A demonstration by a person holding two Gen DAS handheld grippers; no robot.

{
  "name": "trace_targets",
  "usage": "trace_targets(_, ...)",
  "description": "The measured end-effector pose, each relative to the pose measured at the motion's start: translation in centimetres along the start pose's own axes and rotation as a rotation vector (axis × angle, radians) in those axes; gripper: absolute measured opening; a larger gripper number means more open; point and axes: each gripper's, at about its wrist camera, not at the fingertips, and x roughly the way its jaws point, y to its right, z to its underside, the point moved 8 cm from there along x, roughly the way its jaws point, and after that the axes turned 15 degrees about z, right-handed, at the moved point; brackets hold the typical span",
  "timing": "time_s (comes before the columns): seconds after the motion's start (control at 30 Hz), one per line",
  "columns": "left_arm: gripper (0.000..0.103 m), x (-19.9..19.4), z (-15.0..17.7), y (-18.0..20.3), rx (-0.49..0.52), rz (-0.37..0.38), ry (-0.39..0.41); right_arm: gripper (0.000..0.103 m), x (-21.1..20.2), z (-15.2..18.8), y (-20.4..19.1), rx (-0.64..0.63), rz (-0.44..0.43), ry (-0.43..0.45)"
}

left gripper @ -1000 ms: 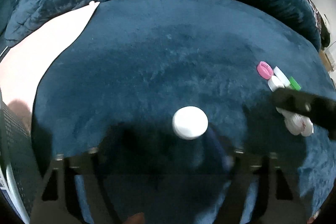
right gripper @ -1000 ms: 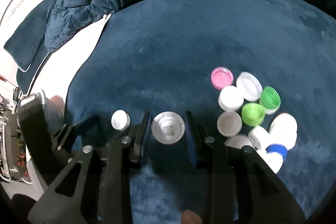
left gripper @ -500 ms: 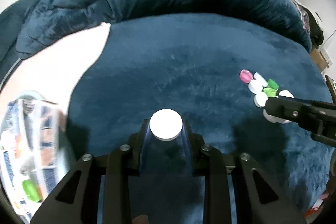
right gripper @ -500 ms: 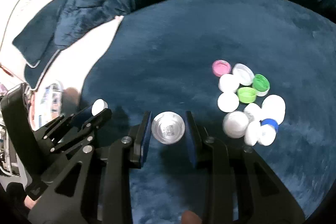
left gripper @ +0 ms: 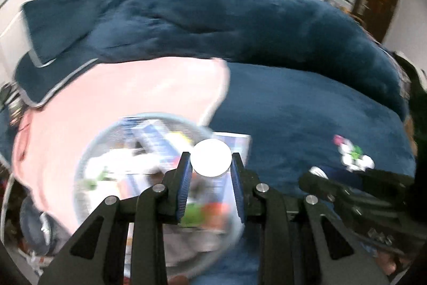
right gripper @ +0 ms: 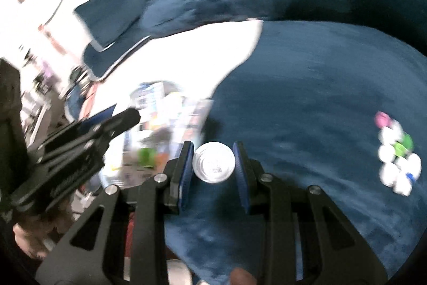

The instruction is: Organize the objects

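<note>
The left gripper (left gripper: 210,172) pinches a white cap (left gripper: 211,157) above a blurred basket (left gripper: 88,151) off the bed's (left gripper: 307,124) left edge; the right gripper (right gripper: 213,164) pinches a silver lid (right gripper: 214,162) beside it.

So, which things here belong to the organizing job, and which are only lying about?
Part of the job:
- white cap, held in the left claw
- silver cap, held in the right claw
- pile of loose caps on the blue blanket
- clear bin, blurred, probably the drop-off place

Just lying about:
- bunched blue duvet
- pink sheet
</note>
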Motion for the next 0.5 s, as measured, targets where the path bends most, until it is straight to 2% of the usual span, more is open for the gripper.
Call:
trace_targets(0.1,0.029,-1.3,0.0,-4.6,-0.085,-0.045,0.016,0.031,0.4,-0.2,-4.5,-0.067,-0.056,-0.006)
trace_targets(0.2,0.029,-1.6,0.5,-8.6,-0.191,-0.051,0.016,0.031,1.5,0.0,-7.6,-0.106,-0.093,-0.024)
trace_targets(0.4,0.03,0.0,1.4,-10.9,-0.246,-0.027,-0.006,0.032,4.9,0.0,-10.4,-0.096,-0.135,-0.089)
trace_targets(0.43,0.038,0.4,1.6,-10.6,-0.246,-0.019,-0.016,0.033,5.2,0.1,-10.5,-0.087,-0.136,-0.1)
trace_targets(0.47,0.063,0.5,1.7,-10.7,-0.241,-0.021,-0.024,0.033,5.2,0.1,-10.5,-0.084,-0.135,-0.105)
trace_targets(0.5,0.076,0.6,1.7,-10.8,-0.236,-0.029,-0.028,0.033,5.0,0.1,-10.4,-0.084,-0.133,-0.101)
